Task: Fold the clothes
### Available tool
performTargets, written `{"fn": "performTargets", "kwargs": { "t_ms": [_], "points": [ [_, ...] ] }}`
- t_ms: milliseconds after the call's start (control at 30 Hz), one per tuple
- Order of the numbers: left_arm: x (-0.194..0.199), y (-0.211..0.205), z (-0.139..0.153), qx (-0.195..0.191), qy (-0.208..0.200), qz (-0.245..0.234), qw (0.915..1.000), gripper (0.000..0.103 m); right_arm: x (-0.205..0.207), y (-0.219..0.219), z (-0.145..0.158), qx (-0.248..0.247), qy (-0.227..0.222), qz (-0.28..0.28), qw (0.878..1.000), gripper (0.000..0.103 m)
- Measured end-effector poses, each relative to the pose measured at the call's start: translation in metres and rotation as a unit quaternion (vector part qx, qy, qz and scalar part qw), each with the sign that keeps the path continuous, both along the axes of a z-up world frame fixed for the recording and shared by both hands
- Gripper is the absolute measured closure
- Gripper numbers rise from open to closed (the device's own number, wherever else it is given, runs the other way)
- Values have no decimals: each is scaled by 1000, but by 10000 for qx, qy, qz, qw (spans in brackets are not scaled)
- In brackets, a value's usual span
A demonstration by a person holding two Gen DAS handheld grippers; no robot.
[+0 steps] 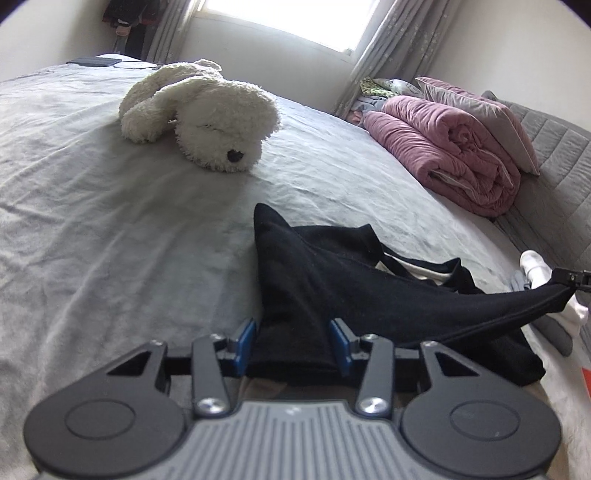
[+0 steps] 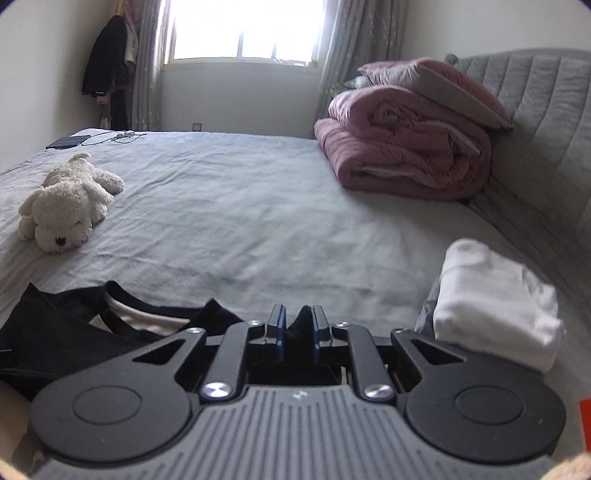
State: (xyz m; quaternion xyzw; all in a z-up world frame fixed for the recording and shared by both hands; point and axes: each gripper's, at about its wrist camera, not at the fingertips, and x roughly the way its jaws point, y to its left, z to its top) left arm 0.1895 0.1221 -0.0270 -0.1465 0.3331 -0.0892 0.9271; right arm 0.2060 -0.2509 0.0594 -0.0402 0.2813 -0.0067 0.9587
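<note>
A: Status of L claw?

B: The left gripper (image 1: 292, 345) is clamped on a thick bunch of the black garment (image 1: 332, 280); blue pads (image 1: 246, 341) are pressed against the cloth on both sides, jaws approx. half spread around the bundle.

A: R claw?

B: The right gripper (image 2: 298, 328) is nearly closed, w/ a thin fold of black cloth pinched between the pads. In the left wrist view its tip (image 1: 570, 277) is seen at the far right, the garment's edge pulled taut toward it.

A: Garment location?

B: It is spread on the near part of the bed (image 1: 129, 221), partly lifted between the two claws; a pale inner layer is exposed at an opening.

A: Differences between views?

B: Left wrist view: the stretched span between claws is shown, plus white cloth just beyond the R claw. Right wrist view: a folded white stack (image 2: 495, 314) is shown near the headboard (image 2: 546, 122); dark clothes hung in the far left corner (image 2: 107, 62).

A: Surface and room?

B: Grey sheet, wrinkled. A white plush dog (image 1: 207, 114) is laid mid-bed. A rolled pink duvet (image 2: 402, 147) w/ a pillow (image 2: 443, 85) on top is set against the headboard. A bright window (image 2: 243, 29) w/ curtains is at the far wall. A dark flat device w/ cable (image 2: 68, 141) is at the far corner of the bed.
</note>
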Motion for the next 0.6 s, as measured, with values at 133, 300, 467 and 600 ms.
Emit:
{"fn": "performTargets", "kwargs": {
  "t_ms": [133, 300, 467, 600],
  "points": [
    [-2, -6, 1, 352, -6, -160, 9992, 58, -10, -14, -35, 429, 283, -141, 9986, 88],
    [-5, -6, 3, 527, 70, -291, 9982, 58, -22, -29, -65, 863, 482, -189, 9949, 86],
    [-6, -2, 9, 650, 410, -605, 9952, 57, -35, -43, -64, 1217, 556, -151, 9909, 71],
    [-5, 7, 17, 623, 861, -965, 9896, 56, -41, -52, -56, 1253, 778, -9, 9891, 54]
  ]
}}
